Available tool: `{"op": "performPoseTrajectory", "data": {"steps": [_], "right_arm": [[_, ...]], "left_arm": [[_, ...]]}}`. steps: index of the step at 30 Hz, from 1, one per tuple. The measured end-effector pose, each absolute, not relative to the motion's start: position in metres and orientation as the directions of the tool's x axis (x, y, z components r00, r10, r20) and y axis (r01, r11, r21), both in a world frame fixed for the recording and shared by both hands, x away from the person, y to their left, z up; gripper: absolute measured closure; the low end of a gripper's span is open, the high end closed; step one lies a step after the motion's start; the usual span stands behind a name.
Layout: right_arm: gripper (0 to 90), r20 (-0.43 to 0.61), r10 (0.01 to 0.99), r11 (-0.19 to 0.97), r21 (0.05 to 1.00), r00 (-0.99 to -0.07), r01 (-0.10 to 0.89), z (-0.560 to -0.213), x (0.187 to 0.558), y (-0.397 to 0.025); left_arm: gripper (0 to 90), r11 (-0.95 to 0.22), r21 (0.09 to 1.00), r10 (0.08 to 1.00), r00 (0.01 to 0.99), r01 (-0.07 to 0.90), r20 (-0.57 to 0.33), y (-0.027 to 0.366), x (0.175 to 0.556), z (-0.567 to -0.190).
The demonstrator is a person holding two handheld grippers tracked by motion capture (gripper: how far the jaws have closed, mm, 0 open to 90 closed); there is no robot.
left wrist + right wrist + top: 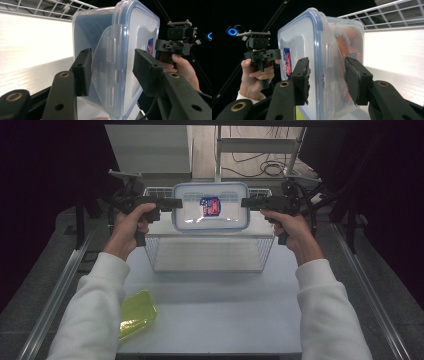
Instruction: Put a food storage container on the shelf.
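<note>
A clear plastic container point(210, 220) with a blue-rimmed lid and a red-and-blue label point(210, 206) hangs level over the wire basket point(159, 255). My left gripper point(177, 203) is shut on its left end and my right gripper point(245, 203) on its right end. In the left gripper view the jaws of the left gripper point(112, 72) straddle the container point(120, 37) at its side clip. The right gripper view has the right gripper point(328, 82) clamped across the container point(322, 45), one jaw on the lid, one on the base. Something orange point(344, 42) lies inside.
The white wire basket stands at the middle back of the white table point(215, 315). A yellow-green plastic tub point(136, 312) lies at the front left, beside the person's left sleeve. Metal rails run along both table sides, and cables lie on the floor beyond.
</note>
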State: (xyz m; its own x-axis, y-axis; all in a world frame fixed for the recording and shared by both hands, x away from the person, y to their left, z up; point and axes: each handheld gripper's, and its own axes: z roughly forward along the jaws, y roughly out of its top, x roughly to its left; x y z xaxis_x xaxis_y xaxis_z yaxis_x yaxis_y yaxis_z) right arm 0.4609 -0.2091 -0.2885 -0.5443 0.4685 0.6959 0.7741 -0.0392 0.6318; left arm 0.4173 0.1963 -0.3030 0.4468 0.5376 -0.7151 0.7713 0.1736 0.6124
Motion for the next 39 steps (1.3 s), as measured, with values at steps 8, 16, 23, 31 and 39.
{"op": "performPoseTrajectory", "data": {"steps": [8,16,23,31,39], "right_arm": [[53.6,0.695,0.52,-0.065,0.612,-0.497,0.788,-0.304,0.474,-0.202],[50.6,0.714,0.551,-0.14,0.589,-0.432,0.796,-0.31,0.476,-0.198],[50.7,0.707,0.621,-0.206,0.565,-0.34,0.799,-0.314,0.476,-0.193],[41.8,0.721,0.591,-0.239,0.585,-0.362,0.775,-0.311,0.468,-0.196],[49.3,0.624,0.609,-0.198,0.717,-0.49,0.669,-0.297,0.438,-0.21]], "left_arm": [[49.5,0.197,0.6,0.56,0.413,0.776,-0.718,0.195,0.433,-0.318],[48.4,0.254,0.591,0.56,0.381,0.766,-0.735,0.192,0.441,-0.326],[40.7,0.282,0.571,0.582,0.336,0.771,-0.741,0.19,0.45,-0.336],[24.5,0.288,0.627,0.599,0.374,0.724,-0.708,0.193,0.438,-0.33],[21.2,0.268,0.7,0.605,0.45,0.662,-0.657,0.198,0.396,-0.318]]}}
